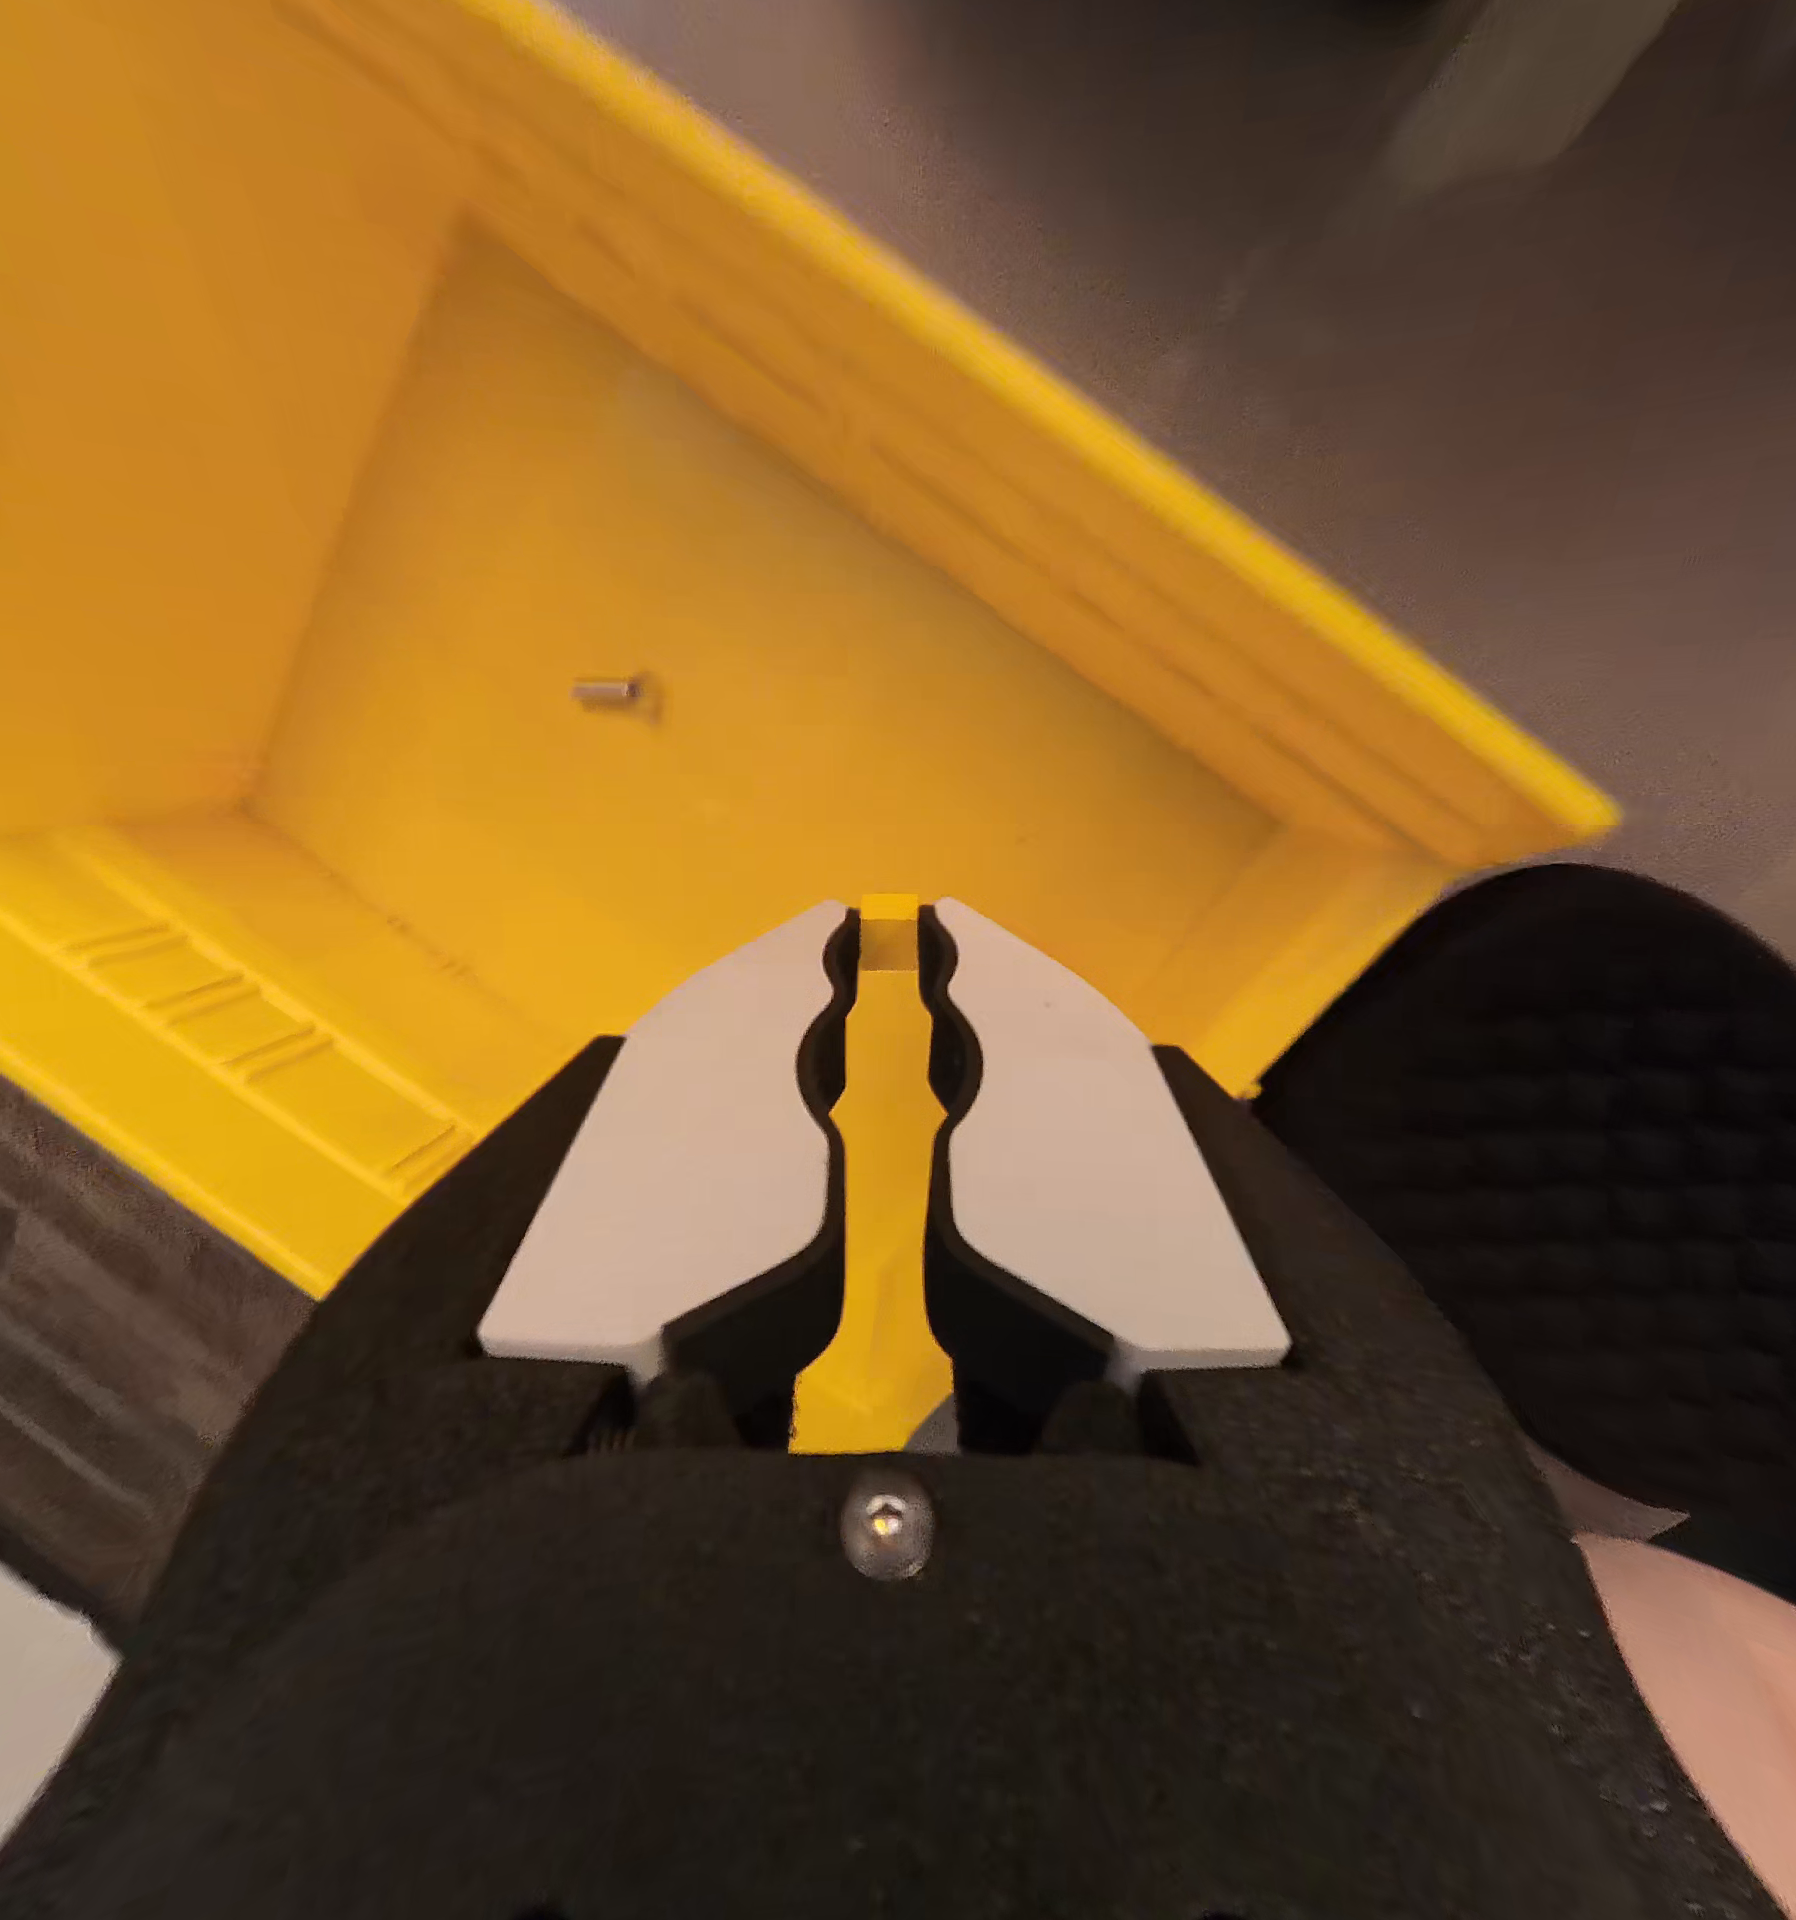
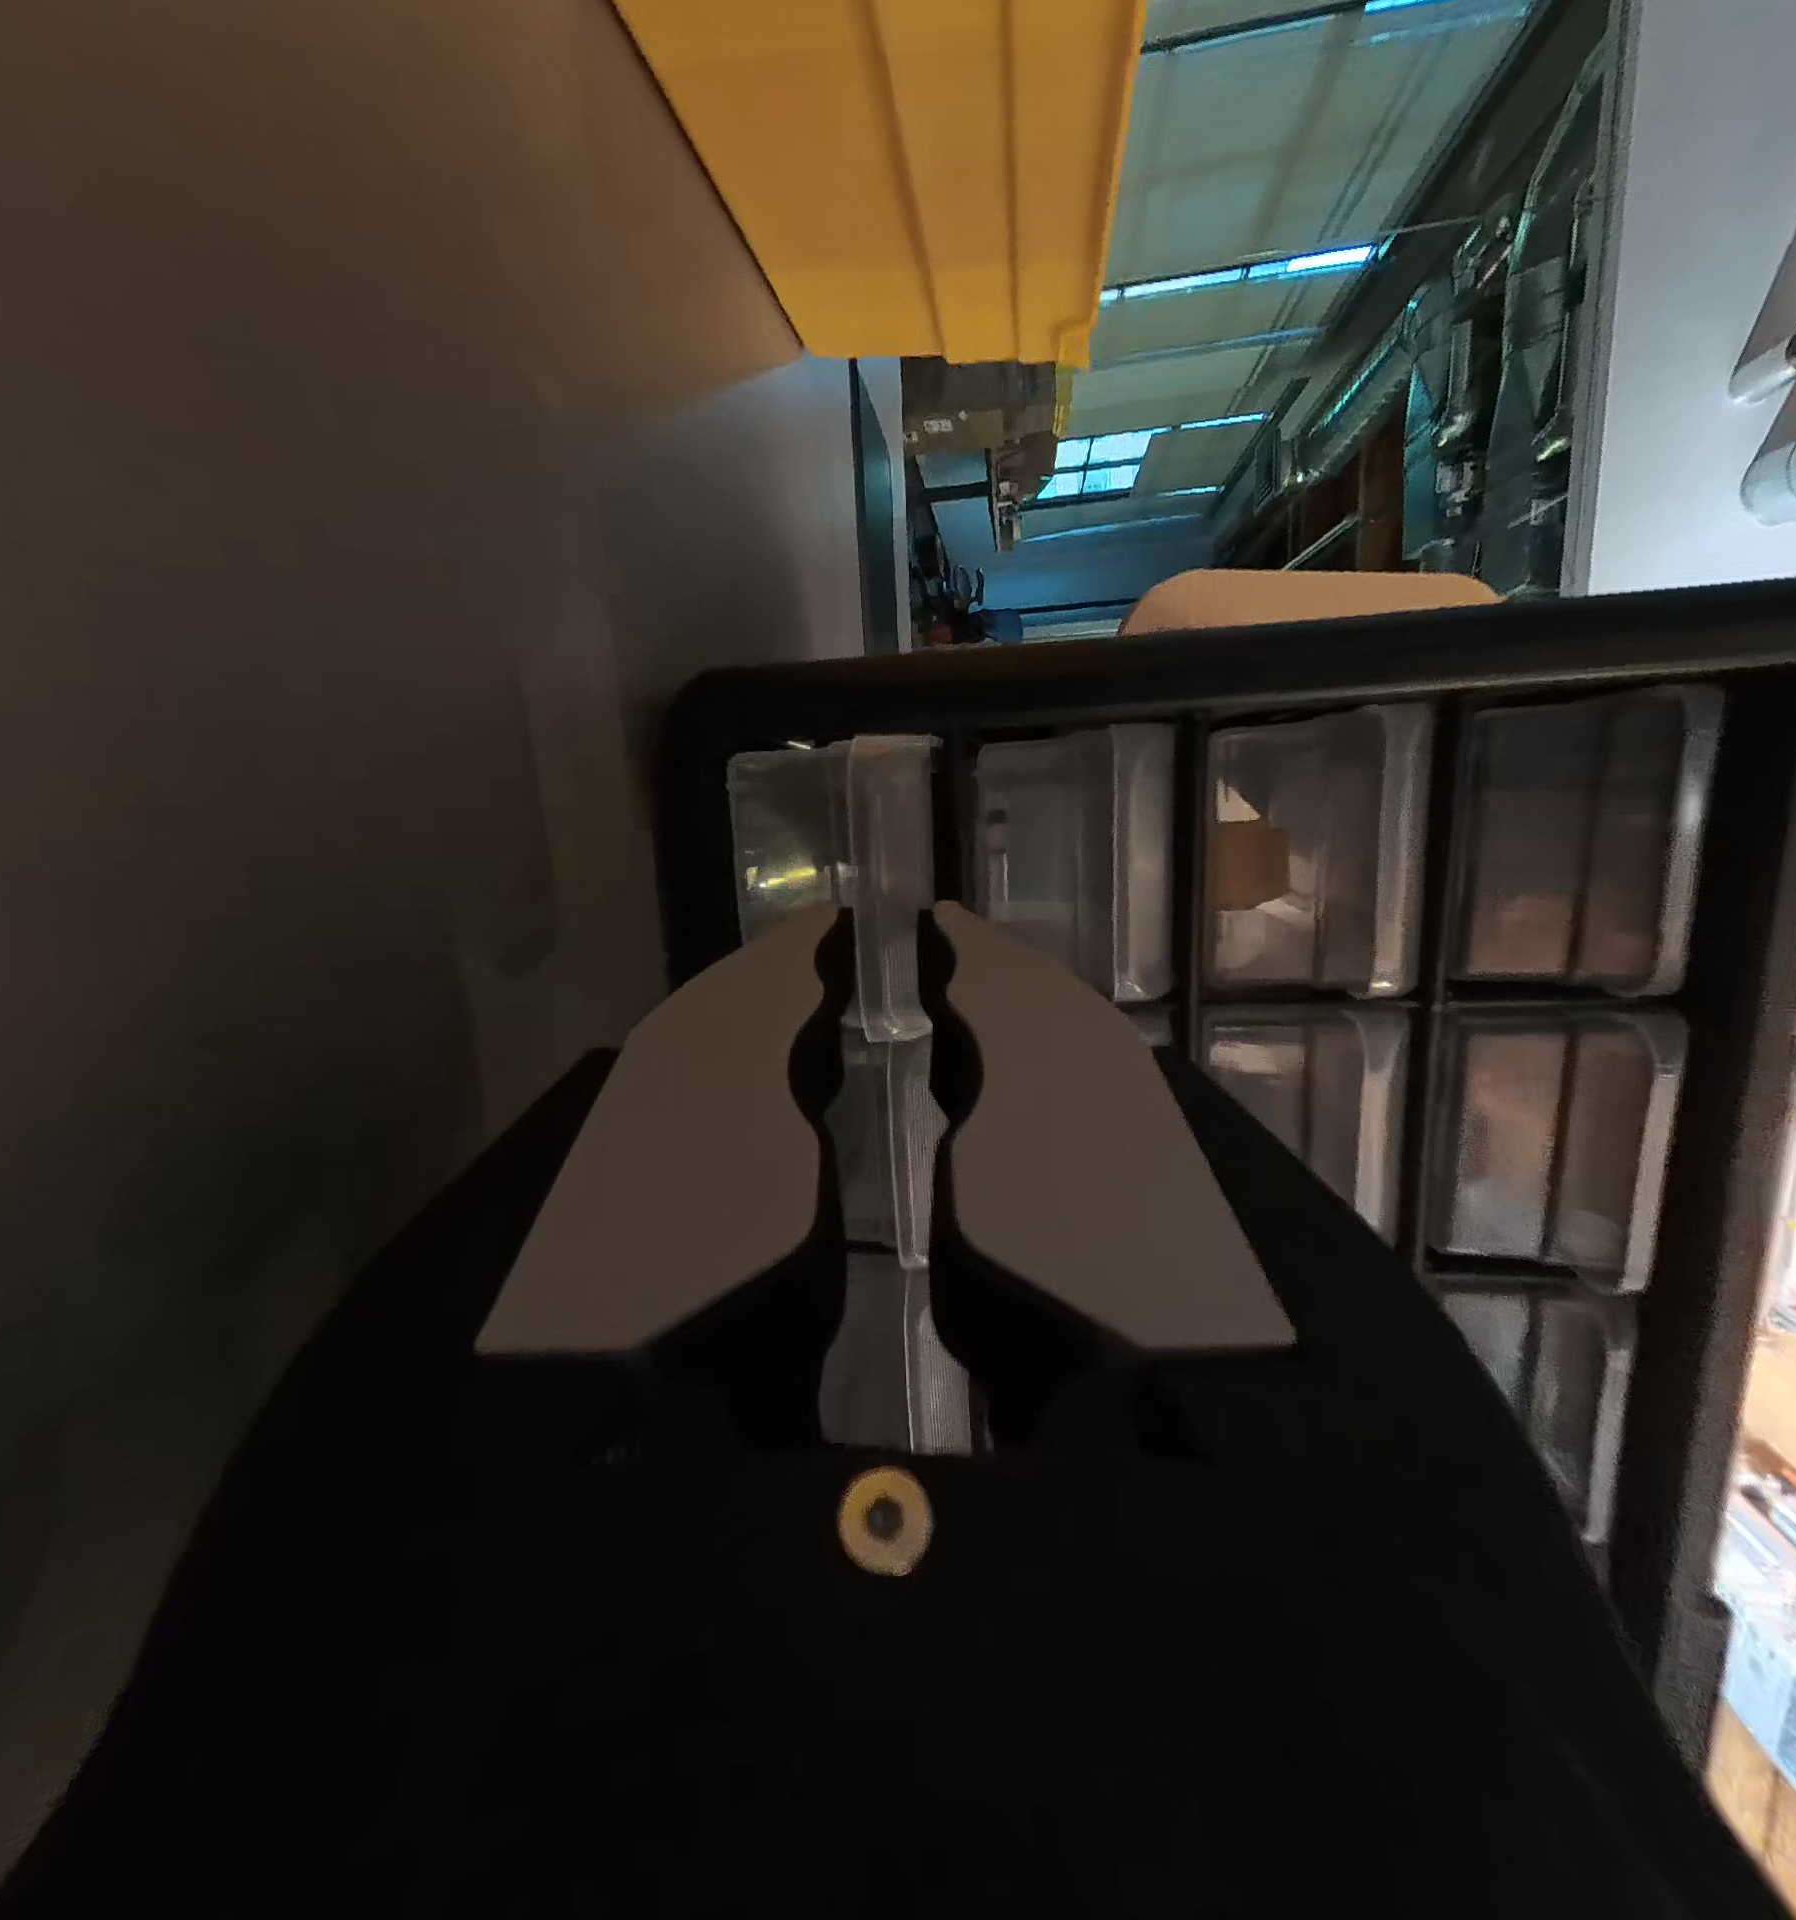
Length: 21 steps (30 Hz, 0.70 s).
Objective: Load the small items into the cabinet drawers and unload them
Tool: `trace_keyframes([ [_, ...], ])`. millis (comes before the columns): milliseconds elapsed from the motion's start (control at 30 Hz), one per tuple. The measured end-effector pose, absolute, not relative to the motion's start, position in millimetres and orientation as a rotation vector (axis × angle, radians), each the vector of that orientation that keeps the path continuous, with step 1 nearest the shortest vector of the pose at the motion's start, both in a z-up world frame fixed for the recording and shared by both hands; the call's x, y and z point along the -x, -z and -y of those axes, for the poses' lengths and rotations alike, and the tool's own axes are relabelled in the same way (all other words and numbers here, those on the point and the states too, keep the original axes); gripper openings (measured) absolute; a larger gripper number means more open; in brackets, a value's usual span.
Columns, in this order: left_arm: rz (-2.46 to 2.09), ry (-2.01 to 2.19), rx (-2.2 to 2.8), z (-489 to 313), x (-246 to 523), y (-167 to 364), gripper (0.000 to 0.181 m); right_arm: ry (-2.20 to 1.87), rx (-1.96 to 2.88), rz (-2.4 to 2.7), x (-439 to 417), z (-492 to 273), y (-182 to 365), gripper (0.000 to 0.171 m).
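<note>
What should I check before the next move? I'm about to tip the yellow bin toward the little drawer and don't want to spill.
1. Left tongs gripping the yellow bin by its rim: ok, shut on the wall edge.
2. Right tongs gripping the clear drawer's handle: ok, shut on it.
3. Item left in the bin: ok, one small metal pin lies on the bin floor.
4. Clear drawer pulled out enough to receive it: cannot tell from this angle.
5. Bin positioned over the drawer: cannot tell; the right wrist view shows it off to one side of the black cabinet.
</note>
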<state>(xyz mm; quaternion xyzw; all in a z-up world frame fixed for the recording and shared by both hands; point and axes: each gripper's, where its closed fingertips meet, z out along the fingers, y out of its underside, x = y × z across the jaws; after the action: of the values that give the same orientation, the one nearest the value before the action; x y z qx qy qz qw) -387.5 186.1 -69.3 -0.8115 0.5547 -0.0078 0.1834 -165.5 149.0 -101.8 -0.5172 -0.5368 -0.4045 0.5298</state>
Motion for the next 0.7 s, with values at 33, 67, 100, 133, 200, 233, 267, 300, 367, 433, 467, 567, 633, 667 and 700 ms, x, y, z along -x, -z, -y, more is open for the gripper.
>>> trace_keyframes([
  [33, -1.587, 0.053, 2.245, -180, 379, 63, 0.010, 0.965, 1.226, 1.291, 167, -142, 101, 0.012],
  [67, -1.615, 0.082, 2.197, -173, 369, 57, 0.010, 0.963, 1.220, 1.296, 169, -137, 101, 0.012],
  [100, -1.647, 0.113, 2.149, -166, 359, 52, 0.010, 0.959, 1.219, 1.300, 170, -131, 101, 0.012],
  [133, -1.674, 0.143, 2.101, -158, 349, 47, 0.010, 0.958, 1.216, 1.302, 171, -126, 101, 0.012],
  [200, -1.710, 0.199, 2.015, -145, 327, 38, 0.010, 0.968, 1.200, 1.315, 174, -118, 102, 0.012],
  [233, -1.721, 0.231, 1.980, -138, 316, 34, 0.010, 0.972, 1.199, 1.319, 174, -114, 102, 0.012],
  [267, -1.733, 0.268, 1.951, -130, 304, 31, 0.010, 0.970, 1.200, 1.319, 175, -110, 102, 0.012],
  [300, -1.740, 0.298, 1.922, -124, 292, 30, 0.010, 0.968, 1.201, 1.320, 175, -107, 103, 0.012],
  [367, -1.762, 0.345, 1.880, -112, 270, 31, 0.010, 0.961, 1.198, 1.321, 176, -100, 102, 0.012],
  [433, -1.796, 0.348, 1.864, -103, 253, 38, 0.010, 0.953, 1.200, 1.321, 177, -96, 103, 0.012],
  [467, -1.815, 0.330, 1.862, -101, 247, 43, 0.010, 0.953, 1.198, 1.323, 178, -96, 103, 0.012],
  [567, -1.845, 0.314, 1.877, -96, 231, 57, 0.010, 0.952, 1.193, 1.329, 180, -96, 104, 0.012],
  [633, -1.835, 0.318, 1.893, -96, 219, 64, 0.010, 0.960, 1.188, 1.338, 179, -97, 106, 0.012],
  [667, -1.833, 0.316, 1.899, -96, 213, 66, 0.010, 0.962, 1.184, 1.341, 179, -97, 106, 0.012],
  [700, -1.835, 0.310, 1.898, -96, 208, 69, 0.010, 0.962, 1.184, 1.342, 179, -97, 105, 0.012],
])
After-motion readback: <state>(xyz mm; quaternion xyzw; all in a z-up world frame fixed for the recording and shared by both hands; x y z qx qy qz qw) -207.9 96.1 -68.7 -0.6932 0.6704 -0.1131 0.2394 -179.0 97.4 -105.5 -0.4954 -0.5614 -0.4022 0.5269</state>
